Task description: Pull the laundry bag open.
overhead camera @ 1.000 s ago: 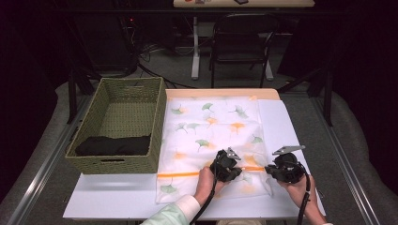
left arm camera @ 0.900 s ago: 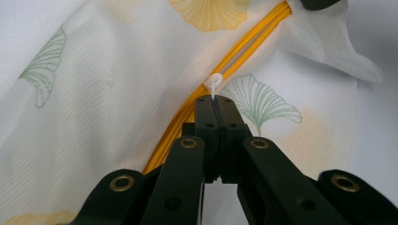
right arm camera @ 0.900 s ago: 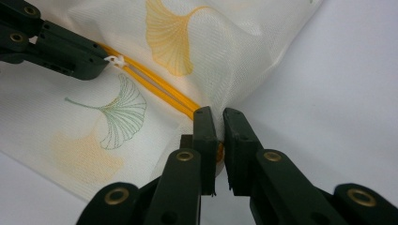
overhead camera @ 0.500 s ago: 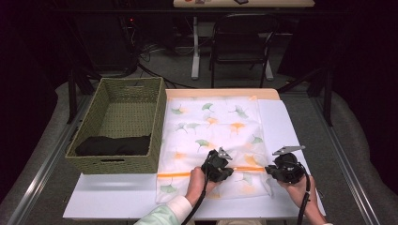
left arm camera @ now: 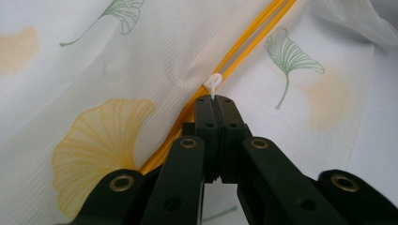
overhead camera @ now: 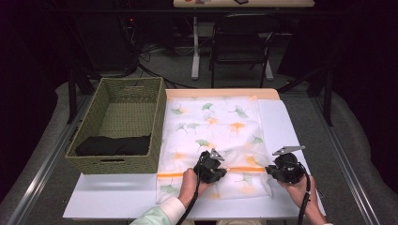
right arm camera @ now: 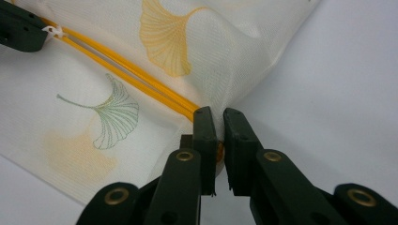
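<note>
The left gripper (left arm camera: pixel 215 101) has its jaws clamped on the small white zipper pull (left arm camera: pixel 214 84) of the white mesh ginkgo-print bag (overhead camera: pixel 211 136). The right gripper (right arm camera: pixel 216 117) pinches the bag's corner edge, bare white table (right arm camera: pixel 338 93) just beyond.

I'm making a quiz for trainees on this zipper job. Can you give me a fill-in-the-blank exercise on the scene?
1. The left hand-held gripper is shut on the white ____ of the orange zipper.
2. The right hand-held gripper pinches the mesh bag at its ____.
3. The mesh bag is printed with ginkgo ____.
4. The black cloth lies inside the woven ____.

Missing words: pull tab; edge; leaves; basket
</note>
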A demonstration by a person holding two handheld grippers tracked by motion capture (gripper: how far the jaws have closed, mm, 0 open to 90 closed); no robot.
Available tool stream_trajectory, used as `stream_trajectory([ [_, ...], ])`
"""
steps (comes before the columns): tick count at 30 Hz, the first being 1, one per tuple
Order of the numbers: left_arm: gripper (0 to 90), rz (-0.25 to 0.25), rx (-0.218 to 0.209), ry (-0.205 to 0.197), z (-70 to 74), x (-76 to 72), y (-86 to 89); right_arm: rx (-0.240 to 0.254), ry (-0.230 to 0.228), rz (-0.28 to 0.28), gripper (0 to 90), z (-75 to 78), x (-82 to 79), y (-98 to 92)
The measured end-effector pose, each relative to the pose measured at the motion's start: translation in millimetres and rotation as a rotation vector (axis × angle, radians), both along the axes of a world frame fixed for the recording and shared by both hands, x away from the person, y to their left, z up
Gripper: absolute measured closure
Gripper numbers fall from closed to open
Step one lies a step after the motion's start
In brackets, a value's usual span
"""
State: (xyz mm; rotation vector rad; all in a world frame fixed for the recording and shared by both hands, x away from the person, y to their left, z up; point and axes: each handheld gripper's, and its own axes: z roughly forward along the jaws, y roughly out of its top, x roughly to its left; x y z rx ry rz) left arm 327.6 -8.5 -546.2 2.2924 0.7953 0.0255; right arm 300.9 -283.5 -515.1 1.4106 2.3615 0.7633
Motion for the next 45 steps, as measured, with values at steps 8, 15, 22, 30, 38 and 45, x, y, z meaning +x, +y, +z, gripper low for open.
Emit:
stream_trajectory([
  [8,89.6,0.011,0.013,-0.007,1.8,-0.9,13.4,0.0,-0.001,0.0,84.3,-0.9,0.0,-0.2],
  [15,89.6,0.018,0.021,-0.01,3.9,-1.7,25.5,-0.001,0.002,-0.001,84.2,-0.5,-0.4,0.2],
  [22,89.6,0.034,0.02,-0.007,4.7,-2.7,34.6,-0.004,0.001,-0.002,84.3,-0.7,-0.4,-0.1],
  [30,89.6,0.055,0.034,-0.015,5.5,-5.0,46.5,-0.007,0.005,-0.008,84.3,-0.7,-0.5,-0.6],
  [38,89.6,0.08,0.04,-0.015,5.7,-8.1,63.2,-0.013,0.011,-0.011,84.3,-1.0,-0.5,-0.1],
  [45,89.6,0.103,0.053,-0.022,8.2,-10.6,78.4,-0.011,0.013,-0.012,84.3,-1.8,0.1,-0.6],
])
